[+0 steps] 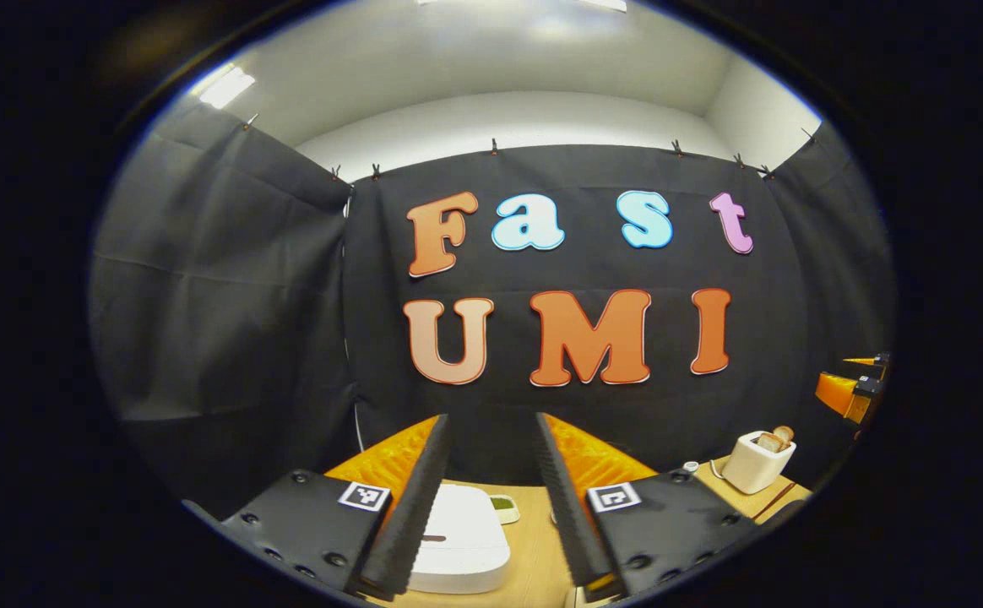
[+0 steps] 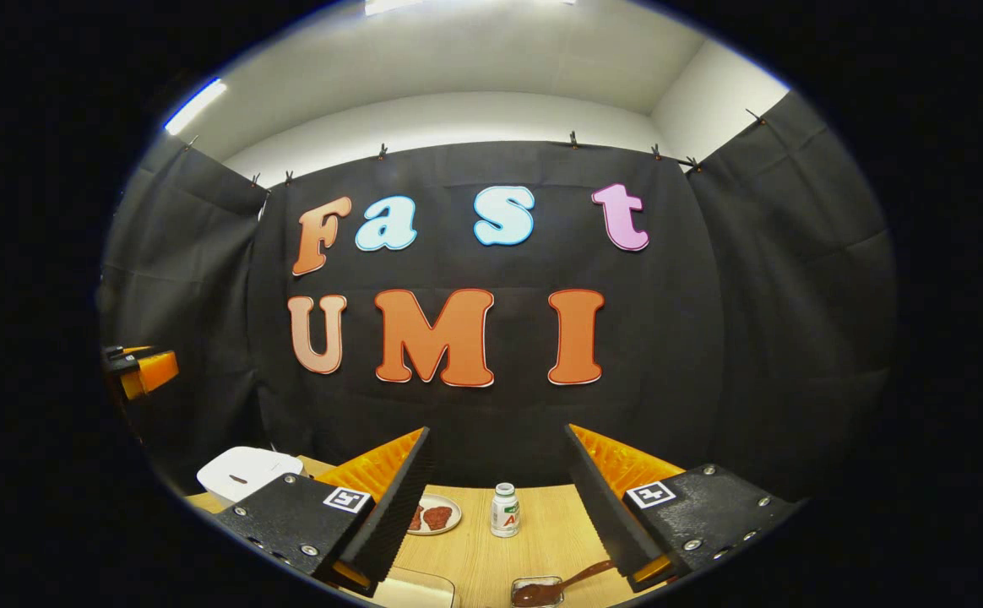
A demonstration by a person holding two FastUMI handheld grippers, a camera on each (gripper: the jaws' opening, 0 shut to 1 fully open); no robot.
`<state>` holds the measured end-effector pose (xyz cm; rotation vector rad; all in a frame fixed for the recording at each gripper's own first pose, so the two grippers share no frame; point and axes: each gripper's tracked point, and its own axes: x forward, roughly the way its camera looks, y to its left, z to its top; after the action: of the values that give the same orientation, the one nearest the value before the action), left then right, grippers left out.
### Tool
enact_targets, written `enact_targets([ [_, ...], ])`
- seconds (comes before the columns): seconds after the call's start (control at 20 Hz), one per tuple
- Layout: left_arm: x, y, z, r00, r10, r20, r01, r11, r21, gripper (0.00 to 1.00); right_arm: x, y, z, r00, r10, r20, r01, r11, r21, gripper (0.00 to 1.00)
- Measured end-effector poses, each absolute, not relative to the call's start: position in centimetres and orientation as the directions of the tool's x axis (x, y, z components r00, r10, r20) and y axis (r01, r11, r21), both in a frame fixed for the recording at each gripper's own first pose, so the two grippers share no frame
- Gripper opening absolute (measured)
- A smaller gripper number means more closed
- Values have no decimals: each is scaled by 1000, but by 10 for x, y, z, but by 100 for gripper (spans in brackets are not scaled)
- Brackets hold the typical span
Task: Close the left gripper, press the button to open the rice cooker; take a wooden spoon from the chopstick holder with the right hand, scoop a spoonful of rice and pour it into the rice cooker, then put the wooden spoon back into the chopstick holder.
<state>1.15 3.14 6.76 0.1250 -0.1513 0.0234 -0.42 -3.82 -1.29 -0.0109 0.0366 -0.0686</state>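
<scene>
Rice cooker (image 1: 458,540) sits closed on the wooden surface (image 1: 534,557) beneath the left tool (image 1: 491,498), whose fingers gape apart, empty. Right tool (image 2: 500,498) likewise gapes, near a small bottle (image 2: 505,510).

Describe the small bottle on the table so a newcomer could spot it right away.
Start at the wooden table in front of the black cloth wall. In the right gripper view, the bottle stands upright near the table's far edge, between the right tool's open fingers. It is white with a white cap, unlike the flat plate of reddish pieces to its left.
</scene>
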Motion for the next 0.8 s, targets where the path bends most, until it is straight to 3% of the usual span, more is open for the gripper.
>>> enact_targets([
  [0.05, 13, 32, 67, 989, 13, 145, -32, 992, 125, 70, -5, -41, -15, 996, -73, -43, 73, 997, -9, 95],
  [0.15, 14, 58, 70, 983, 106, 148, -123, 986, 110, 24, -7, -43, -19, 995, -77, -56, 78, 997, 0, 95],
  [0.2, 19, 61, 68, 987, 100, 126, -112, 990, 86, 2, -7, -44, -22, 995, -80, -64, 80, 997, 0, 95],
  [0.25, 23, 65, 54, 991, 104, 81, -109, 992, 62, 6, -8, -45, -23, 994, -87, -70, 87, 996, -1, 95],
  [0.55, 69, 98, -23, 947, 79, -311, -127, 983, -135, 5, -17, -57, -23, 990, -127, -67, 126, 992, -31, 95],
  [0.8, 90, 121, -75, 855, 39, -518, -149, 974, -173, 4, -27, -67, -23, 982, -179, -66, 175, 983, -60, 95],
])
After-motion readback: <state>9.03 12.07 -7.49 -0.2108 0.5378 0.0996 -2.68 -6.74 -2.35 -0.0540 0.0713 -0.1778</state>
